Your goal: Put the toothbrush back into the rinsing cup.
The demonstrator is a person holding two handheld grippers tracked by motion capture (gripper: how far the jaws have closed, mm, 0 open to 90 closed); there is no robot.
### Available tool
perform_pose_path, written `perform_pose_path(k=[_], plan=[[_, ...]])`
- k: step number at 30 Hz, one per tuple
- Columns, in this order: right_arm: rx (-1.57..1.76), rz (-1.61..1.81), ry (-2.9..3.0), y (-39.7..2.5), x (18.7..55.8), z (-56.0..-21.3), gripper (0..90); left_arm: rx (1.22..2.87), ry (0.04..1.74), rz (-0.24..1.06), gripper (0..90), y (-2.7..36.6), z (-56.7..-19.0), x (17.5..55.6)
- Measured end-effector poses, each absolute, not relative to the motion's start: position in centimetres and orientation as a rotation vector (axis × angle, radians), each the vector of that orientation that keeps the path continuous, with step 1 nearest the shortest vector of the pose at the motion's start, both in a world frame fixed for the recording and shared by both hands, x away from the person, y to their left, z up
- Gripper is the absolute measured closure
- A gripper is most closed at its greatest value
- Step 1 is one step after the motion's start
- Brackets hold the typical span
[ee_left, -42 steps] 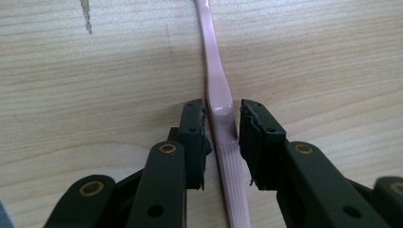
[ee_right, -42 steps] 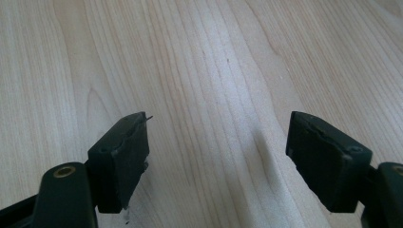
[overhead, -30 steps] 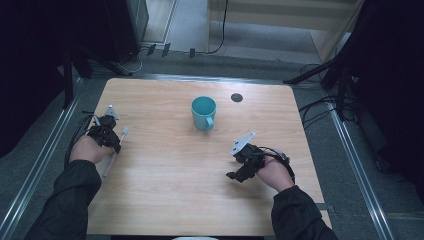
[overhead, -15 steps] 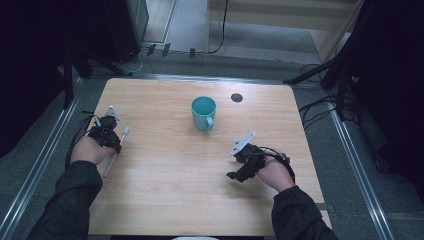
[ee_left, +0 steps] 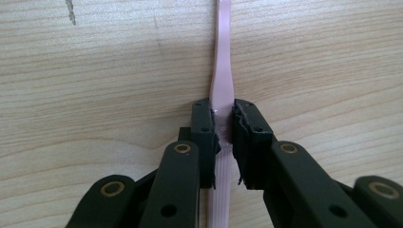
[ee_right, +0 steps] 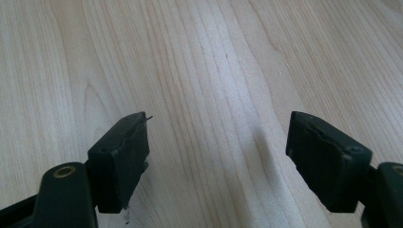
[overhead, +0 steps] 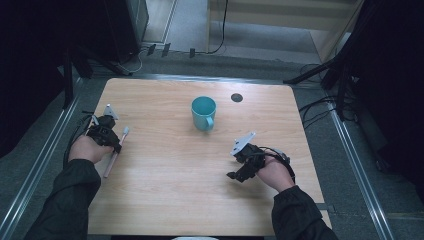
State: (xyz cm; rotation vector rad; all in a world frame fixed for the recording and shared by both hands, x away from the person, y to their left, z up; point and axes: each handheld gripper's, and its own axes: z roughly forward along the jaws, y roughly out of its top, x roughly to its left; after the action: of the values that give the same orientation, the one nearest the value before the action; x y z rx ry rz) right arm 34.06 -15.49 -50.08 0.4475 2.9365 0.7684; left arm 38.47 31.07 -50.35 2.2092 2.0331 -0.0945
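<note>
Hiding part of the pink toothbrush [ee_left: 222, 80], the left gripper [ee_left: 222, 137] pinched its handle; the right gripper [ee_right: 218, 152] gaped wide

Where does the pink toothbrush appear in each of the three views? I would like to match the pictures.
High view: the pink toothbrush lies near the table's left edge, under the left gripper, its head pointing away from the person.
Left gripper view: the handle runs straight up the middle, pinched between the two black jaws.
Right gripper view: not in it.
Shared landmark: the light wooden table.
</note>
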Motion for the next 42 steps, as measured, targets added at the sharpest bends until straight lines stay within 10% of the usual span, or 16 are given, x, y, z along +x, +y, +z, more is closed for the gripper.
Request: perform_pose_path(k=[42], plan=[[0.458,0.779,2.935,-15.4,34.1,-50.2,22.4,2.055,1.657,0.077,79.3,27.8,-43.0,36.3]])
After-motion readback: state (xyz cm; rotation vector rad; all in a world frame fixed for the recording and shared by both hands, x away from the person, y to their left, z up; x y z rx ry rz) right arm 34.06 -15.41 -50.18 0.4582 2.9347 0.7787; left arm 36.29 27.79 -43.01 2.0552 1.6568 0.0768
